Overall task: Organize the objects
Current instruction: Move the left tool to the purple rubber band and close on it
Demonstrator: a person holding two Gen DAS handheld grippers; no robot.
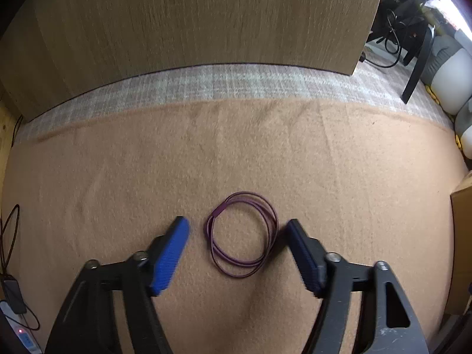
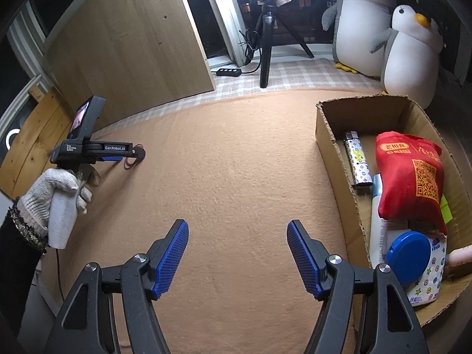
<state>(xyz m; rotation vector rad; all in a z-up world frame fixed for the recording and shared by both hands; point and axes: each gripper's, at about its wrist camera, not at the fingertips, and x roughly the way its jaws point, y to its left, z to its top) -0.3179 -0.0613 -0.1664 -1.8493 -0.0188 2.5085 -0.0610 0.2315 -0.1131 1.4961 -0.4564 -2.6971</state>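
Right now the left hand-held gripper point(image 1: 238, 225) sits low over the tan blanket point(image 1: 118, 177), its blue fingers spread wide apart, and a purple hair tie point(image 1: 242, 234) lies coiled in loose loops on the blanket right between them, touching neither pad as far as the left wrist view shows, though the right-side pad is very close to the loop's edge. Beyond the blanket runs a strip of checked cloth point(image 1: 236, 82), then a wooden panel point(image 1: 191, 17) standing upright. Over on the right wrist view, the right hand-held gripper point(image 2: 237, 227) is spread wide apart too, nothing between its fingers, hovering above bare blanket. From this side the left hand-held gripper point(image 2: 138, 154) is seen from the side, held by a white-gloved hand point(image 2: 56, 194), its tip down at the hair tie point(image 2: 132, 162), well apart from the right one. To the right stands an open cardboard box point(image 2: 333, 159), just beside the right fingers. Inside it: a patterned lighter point(image 2: 357, 159) against the left wall, a red pouch point(image 2: 410, 177) next to it, a white tube point(image 2: 379, 224) partly under the pouch, a blue round lid point(image 2: 408, 261) and a tissue pack point(image 2: 427, 280) at the near end. Behind the box sit two plush penguins point(image 2: 410, 56), with a black tripod point(image 2: 267, 44) further back on the checked cloth.
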